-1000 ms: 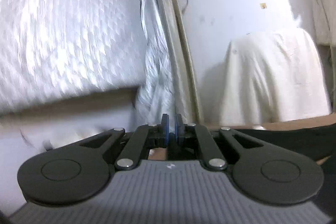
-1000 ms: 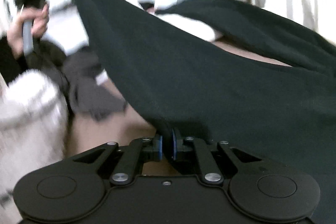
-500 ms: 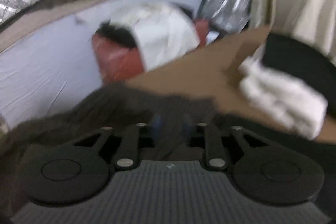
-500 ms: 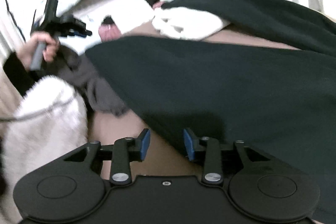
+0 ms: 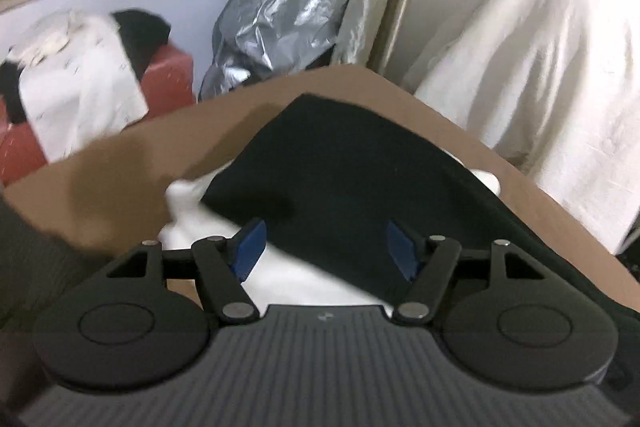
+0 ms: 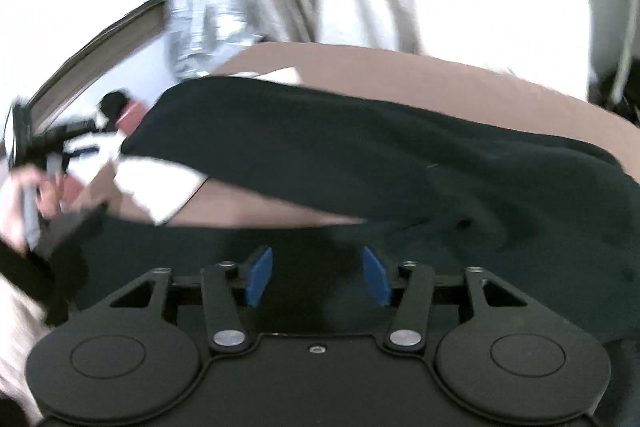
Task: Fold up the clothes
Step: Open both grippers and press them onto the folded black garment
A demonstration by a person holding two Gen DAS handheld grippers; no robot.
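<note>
A black garment (image 5: pixel 360 163) lies spread on the brown table (image 5: pixel 132 163), partly covering a white folded cloth (image 5: pixel 192 215). My left gripper (image 5: pixel 326 247) hovers over the edge where black meets white; its jaws are opening and nothing is between the blue pads (image 5: pixel 250 247). In the right wrist view the black garment (image 6: pixel 360 155) stretches across the table (image 6: pixel 400 71). My right gripper (image 6: pixel 318 277) hangs above the dark cloth with its jaws opening and holding nothing. At the far left a hand holds the left gripper (image 6: pixel 52 143), blurred.
A dark grey garment (image 5: pixel 24 259) lies at the table's left. Behind stand a red box (image 5: pixel 168 75) with white and black clothes on it, crinkled silver foil (image 5: pixel 280 3) and a cream-draped object (image 5: pixel 532 75). A pale fluffy item (image 6: pixel 16 339) sits at the lower left.
Both grippers let go of the black garment and opened. The garment dropped flat onto the table. The left gripper swung down from the wall toward the table; the right one lifted.
</note>
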